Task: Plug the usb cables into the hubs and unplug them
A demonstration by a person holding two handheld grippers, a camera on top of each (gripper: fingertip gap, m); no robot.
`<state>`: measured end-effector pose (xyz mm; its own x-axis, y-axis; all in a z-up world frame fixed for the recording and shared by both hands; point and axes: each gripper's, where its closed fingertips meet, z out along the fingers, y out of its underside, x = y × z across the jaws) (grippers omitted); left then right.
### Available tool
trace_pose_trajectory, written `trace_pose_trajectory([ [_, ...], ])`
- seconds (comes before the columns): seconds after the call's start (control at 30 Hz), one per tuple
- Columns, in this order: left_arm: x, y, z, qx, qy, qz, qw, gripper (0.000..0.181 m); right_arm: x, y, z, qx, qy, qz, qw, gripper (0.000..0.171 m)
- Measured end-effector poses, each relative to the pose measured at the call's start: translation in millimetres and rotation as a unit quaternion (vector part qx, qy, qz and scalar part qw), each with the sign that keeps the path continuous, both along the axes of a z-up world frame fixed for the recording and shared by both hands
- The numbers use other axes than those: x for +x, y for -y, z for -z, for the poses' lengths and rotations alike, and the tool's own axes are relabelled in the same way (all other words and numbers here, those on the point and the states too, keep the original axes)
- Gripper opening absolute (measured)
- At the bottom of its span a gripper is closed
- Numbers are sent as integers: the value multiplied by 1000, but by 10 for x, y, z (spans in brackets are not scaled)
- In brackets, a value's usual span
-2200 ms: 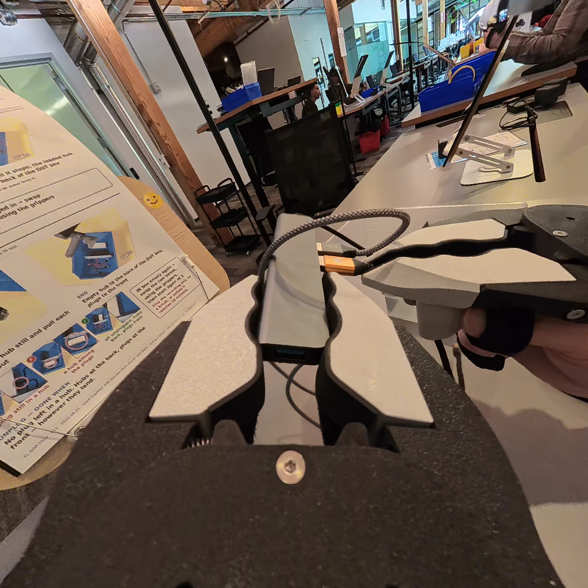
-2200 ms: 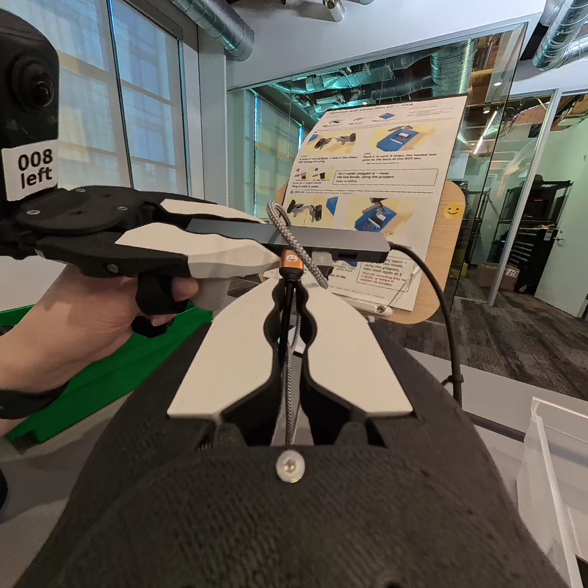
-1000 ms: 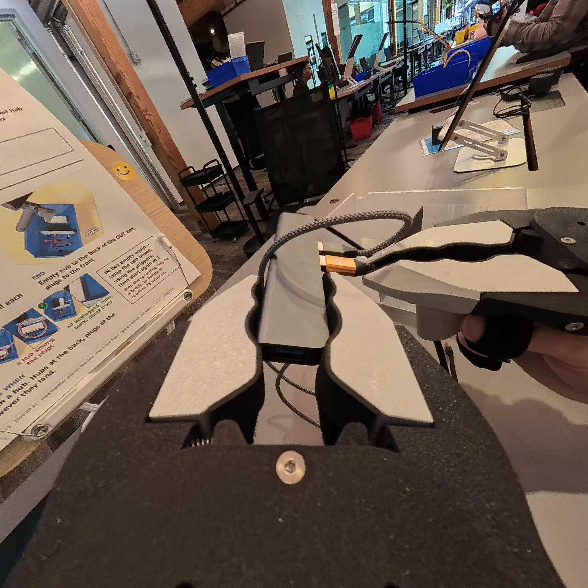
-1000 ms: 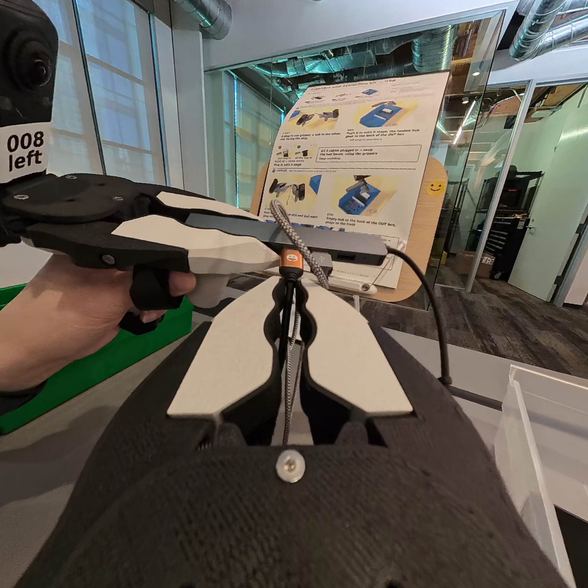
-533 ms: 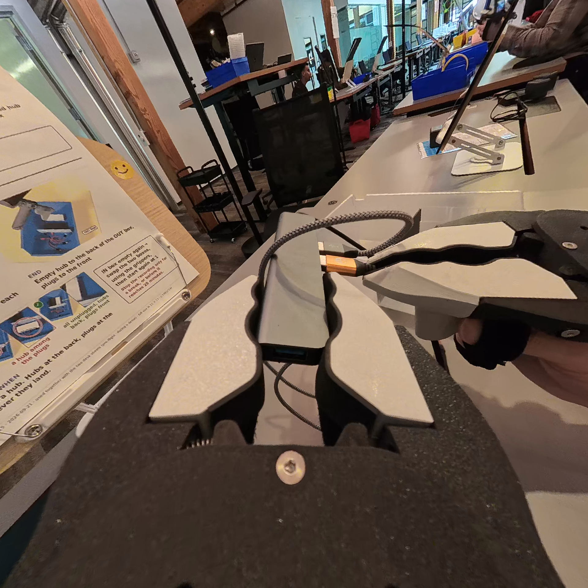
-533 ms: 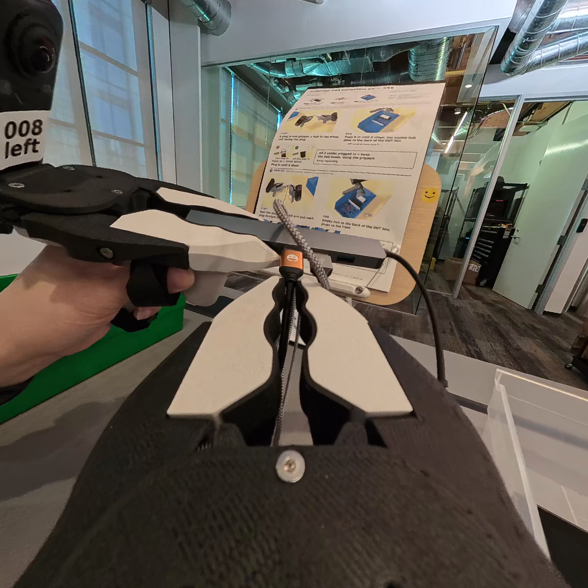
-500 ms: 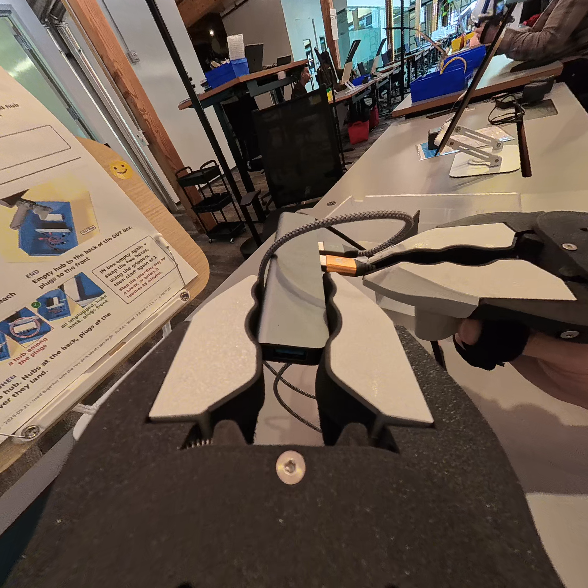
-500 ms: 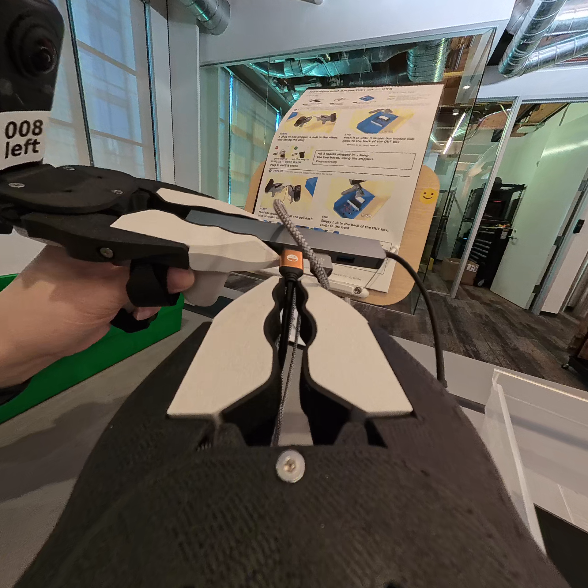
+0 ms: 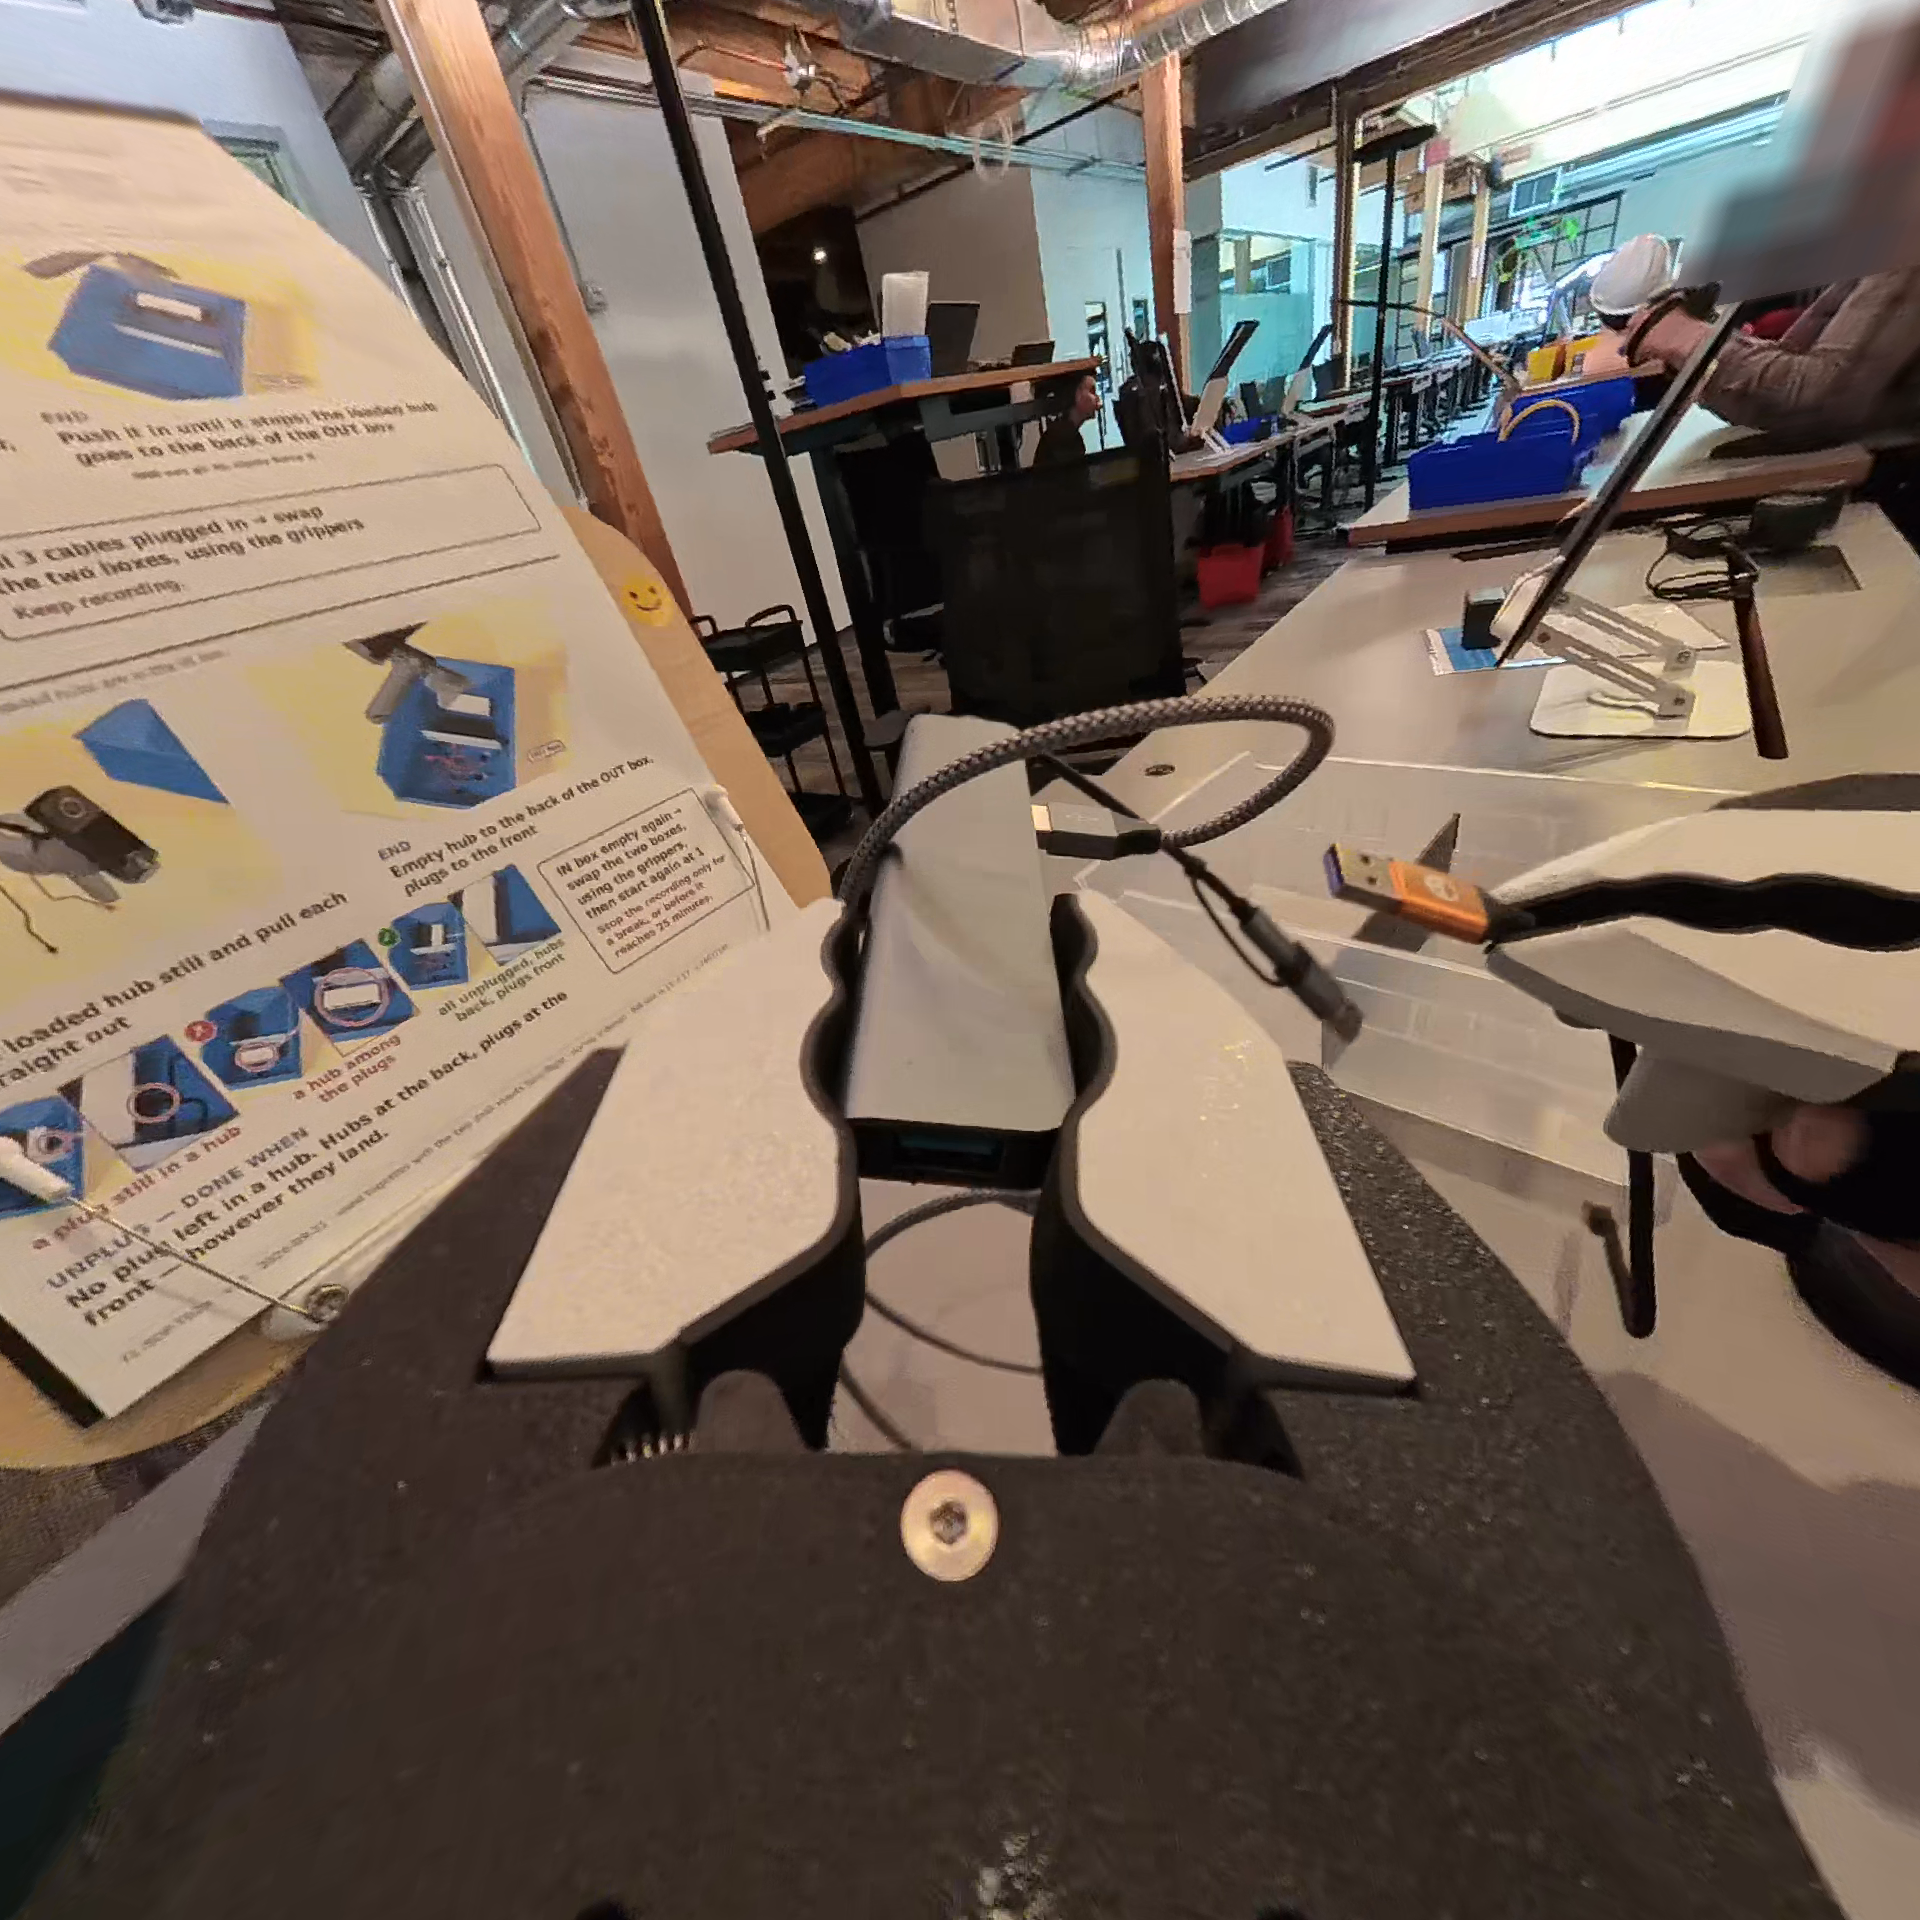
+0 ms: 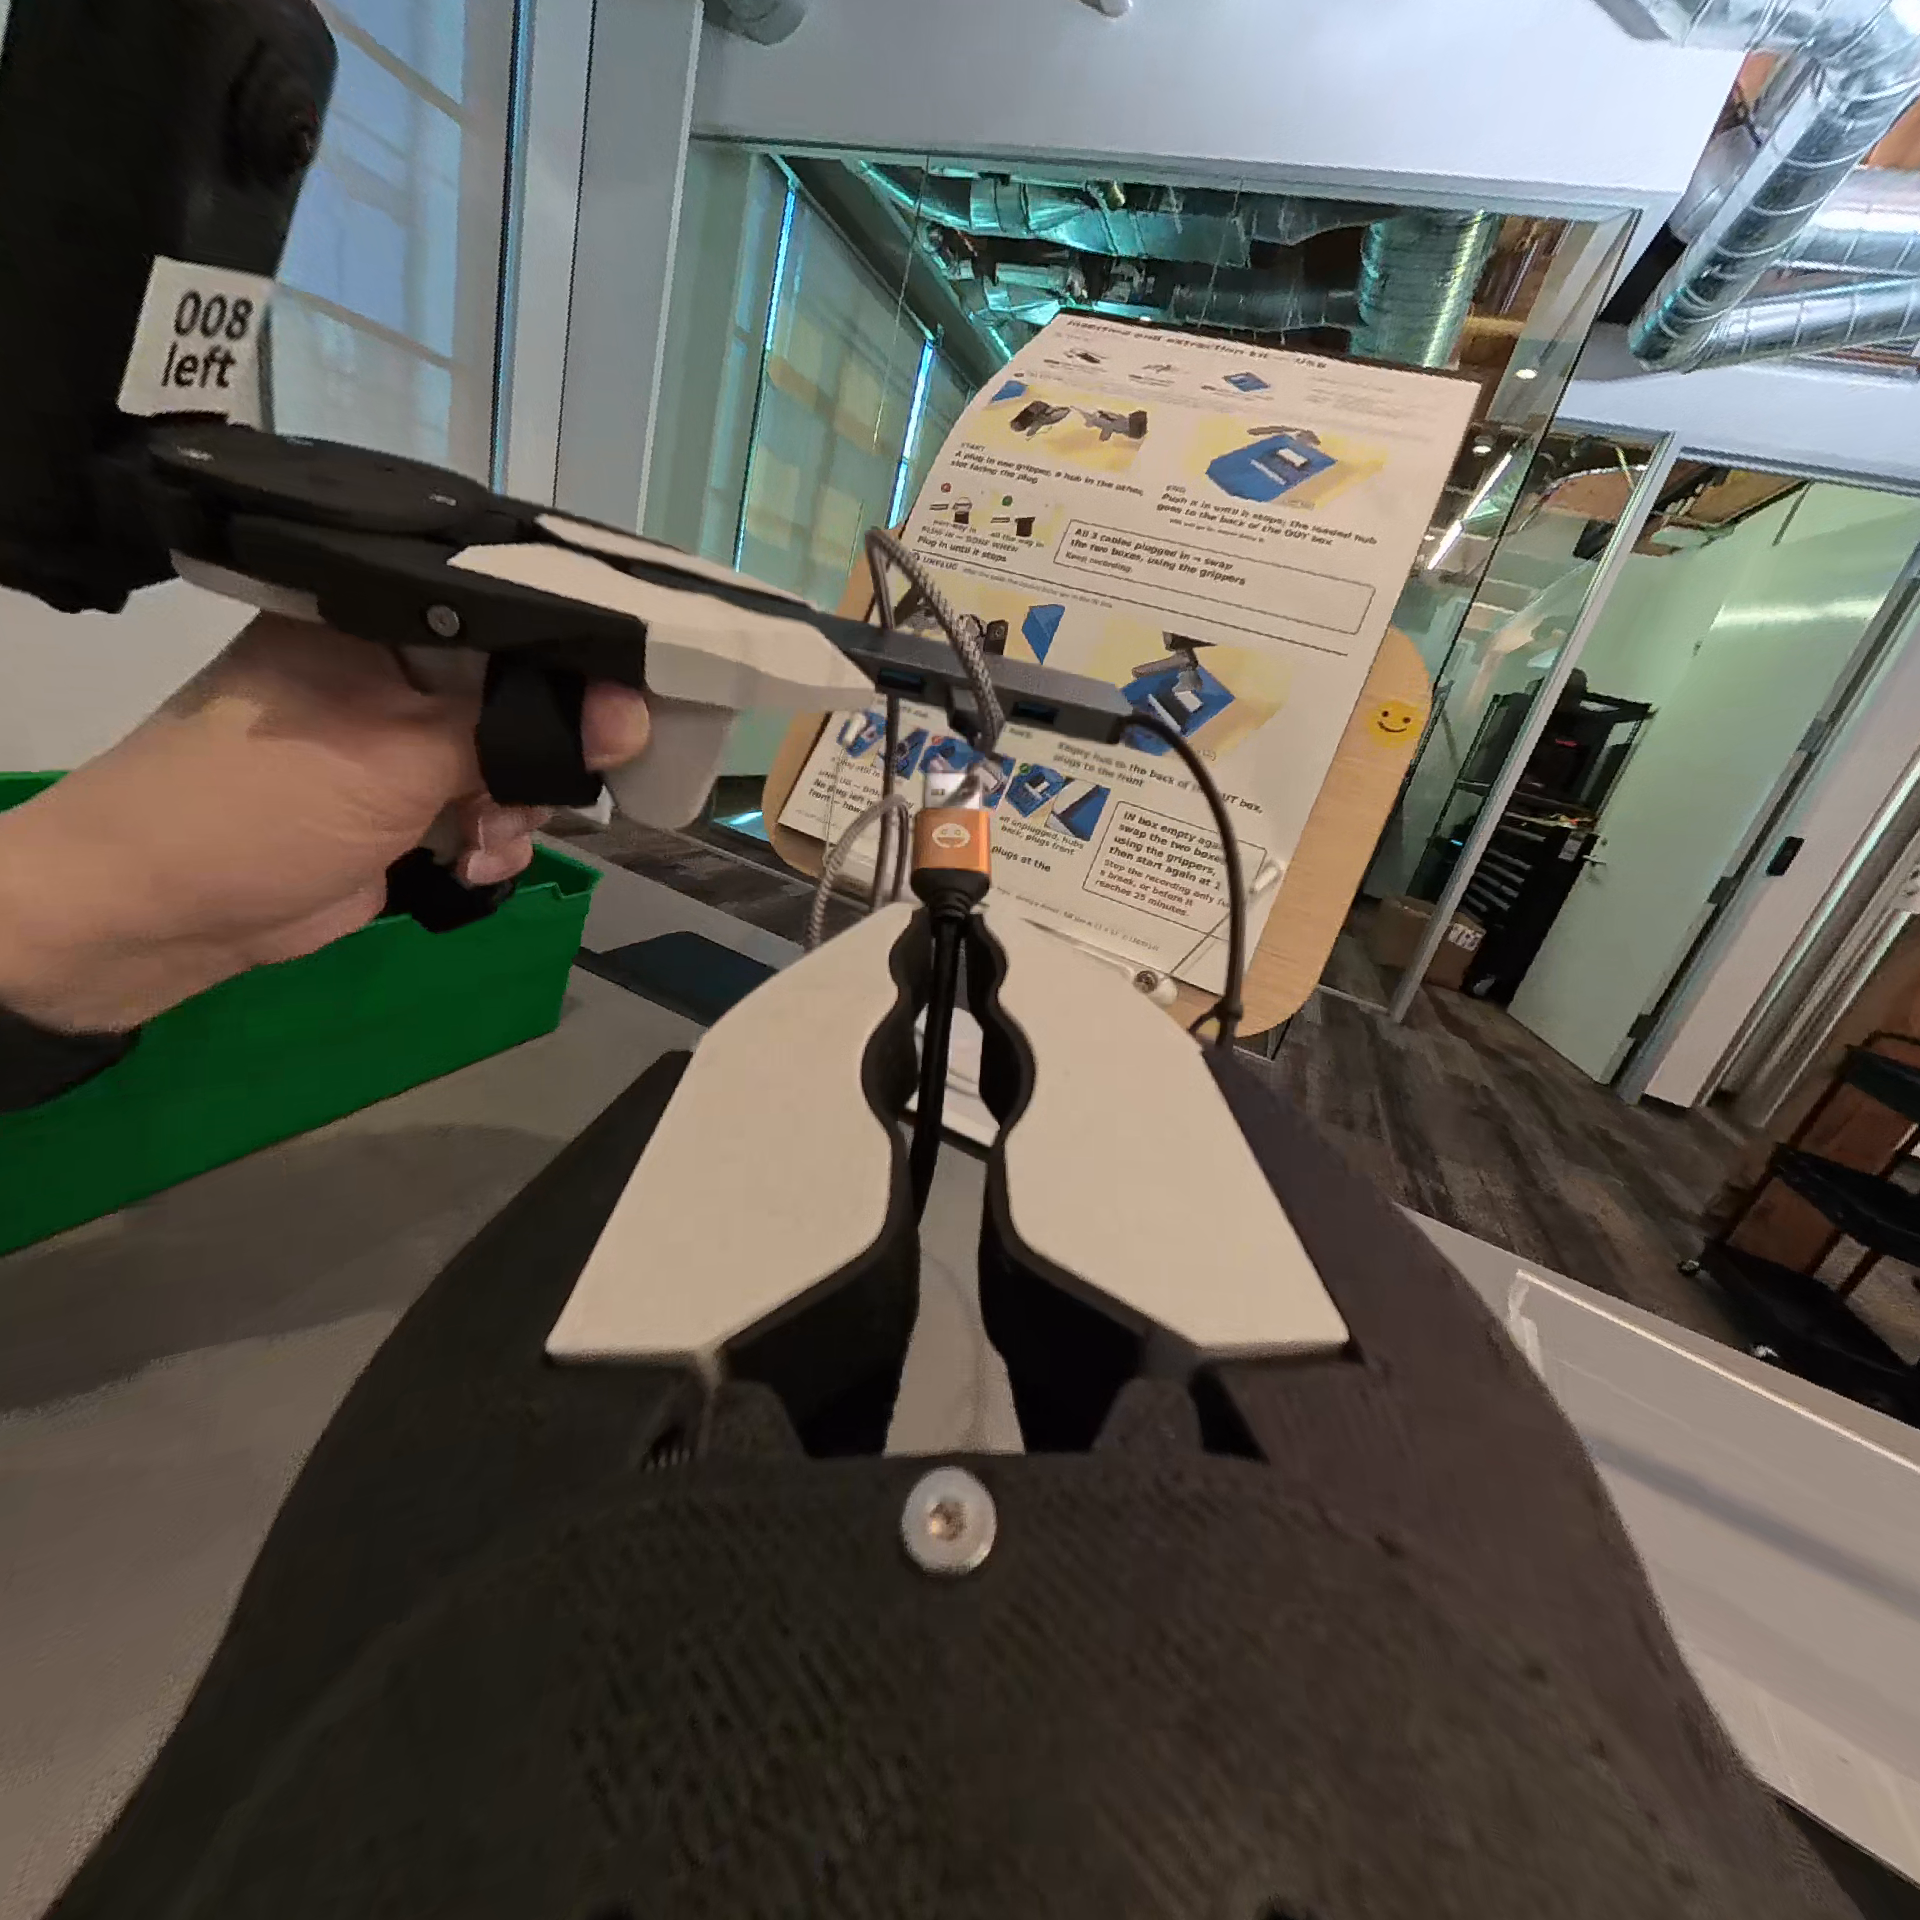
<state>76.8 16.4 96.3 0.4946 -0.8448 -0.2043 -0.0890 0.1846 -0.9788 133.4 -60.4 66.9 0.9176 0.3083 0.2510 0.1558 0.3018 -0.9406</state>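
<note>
Your left gripper (image 9: 951, 1023) has its fingers closed on the grey hub (image 9: 961, 925), held in the air above the tabletop (image 9: 1455, 727). Your right gripper (image 10: 943, 935) pinches the black cable just behind the orange plug (image 10: 948, 844), which is out of the hub and near its ports. The hub looks stiff and light; the cable is soft, so I would grip at the plug shell.

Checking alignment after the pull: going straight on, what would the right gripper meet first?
Probably the slim grey metal hub, at its side ports, led by the orange-collared USB plug the right gripper holds; depth is unclear.
</note>
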Motion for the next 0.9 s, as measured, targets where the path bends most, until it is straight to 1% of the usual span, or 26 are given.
trace_pose_trajectory([
  [0.13,-32,-24,-7,0,-3,-6,1000,35,-5,-17,47,-12,-1,-8,1000,7],
  [0.37,-32,-58,39,-4,-10,-12,1000,35,83,-52,63,-34,-60,-39,997,7],
  [0.43,-33,-79,51,6,-19,-27,999,35,120,-58,61,-34,-67,-41,996,7],
  [0.67,-59,-209,181,31,-77,-97,992,35,225,-120,130,-50,-53,-12,997,7],
  [0.9,-68,-278,264,38,-105,-120,986,35,261,-137,127,-57,-45,-11,997,7],
])
